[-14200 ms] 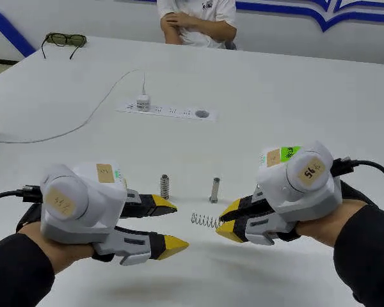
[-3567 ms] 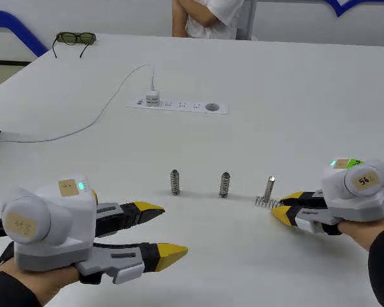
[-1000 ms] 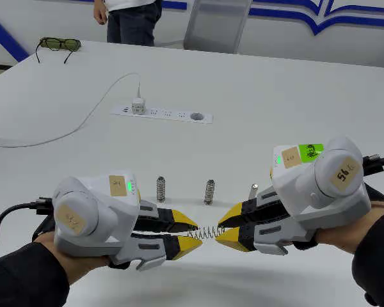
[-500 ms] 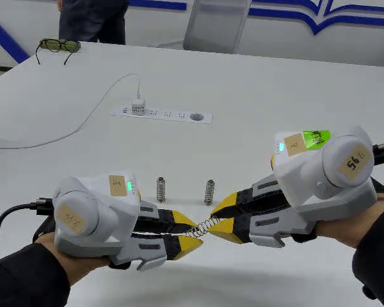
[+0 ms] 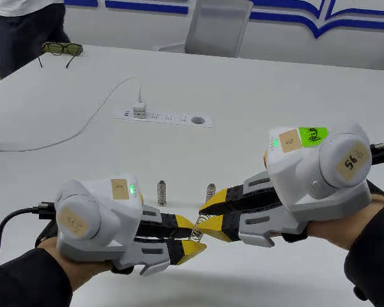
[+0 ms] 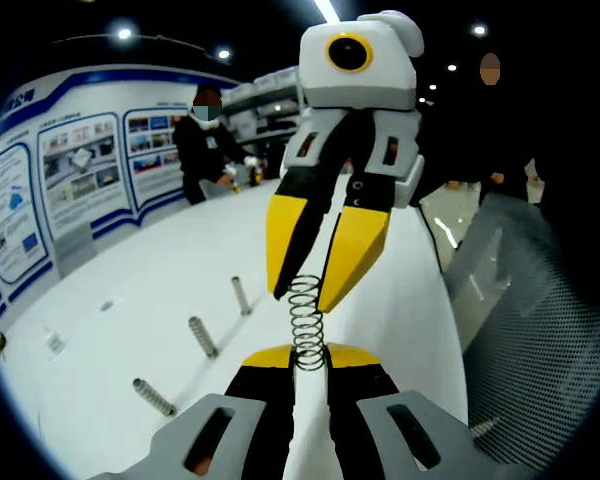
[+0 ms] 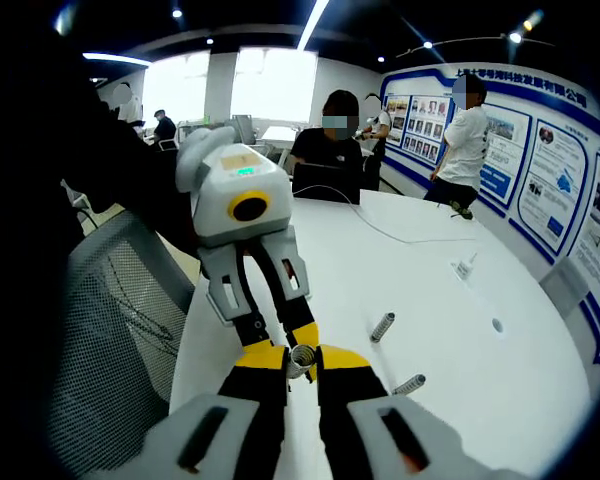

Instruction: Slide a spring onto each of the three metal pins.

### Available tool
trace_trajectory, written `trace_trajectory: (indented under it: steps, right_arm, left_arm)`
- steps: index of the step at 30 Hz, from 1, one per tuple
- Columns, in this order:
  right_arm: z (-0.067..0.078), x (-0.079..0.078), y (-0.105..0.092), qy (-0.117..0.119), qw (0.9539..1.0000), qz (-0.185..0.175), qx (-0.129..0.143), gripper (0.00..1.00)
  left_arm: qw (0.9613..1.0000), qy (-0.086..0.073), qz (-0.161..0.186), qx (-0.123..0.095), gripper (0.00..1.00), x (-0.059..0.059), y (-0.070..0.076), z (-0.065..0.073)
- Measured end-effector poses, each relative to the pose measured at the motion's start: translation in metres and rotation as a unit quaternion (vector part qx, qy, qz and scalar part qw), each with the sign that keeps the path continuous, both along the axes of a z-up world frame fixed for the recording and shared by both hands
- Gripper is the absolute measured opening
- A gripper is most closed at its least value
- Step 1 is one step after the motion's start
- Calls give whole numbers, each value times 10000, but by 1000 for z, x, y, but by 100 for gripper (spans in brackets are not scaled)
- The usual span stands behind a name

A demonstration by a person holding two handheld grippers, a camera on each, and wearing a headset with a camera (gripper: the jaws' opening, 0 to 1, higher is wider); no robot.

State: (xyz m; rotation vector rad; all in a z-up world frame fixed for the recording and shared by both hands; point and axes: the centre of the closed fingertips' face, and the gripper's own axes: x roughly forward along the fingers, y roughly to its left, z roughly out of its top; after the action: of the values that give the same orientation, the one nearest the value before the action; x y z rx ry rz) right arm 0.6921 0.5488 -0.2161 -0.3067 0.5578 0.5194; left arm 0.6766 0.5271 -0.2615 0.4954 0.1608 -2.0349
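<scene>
1. The tag on the right gripper reads "56"; its green sticker is illegible
2. It and the left gripper each clench one end of the spring
3. The spring hangs near the bare pin

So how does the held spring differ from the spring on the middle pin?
The metal coil spring is pinched midair between the left gripper and right gripper; the middle pin's spring stands untouched on the white table. The held spring has an empty core; the other is threaded. Both are small coils.
</scene>
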Motion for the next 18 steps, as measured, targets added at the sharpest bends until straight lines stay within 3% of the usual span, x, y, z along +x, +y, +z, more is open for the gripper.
trace_trajectory:
  steps: [18]
  right_arm:
    - [4, 8, 3, -125, 9998, -75, 113, 14]
  left_arm:
    - [9998, 195, 99, -16, 11, 2, -1, 2]
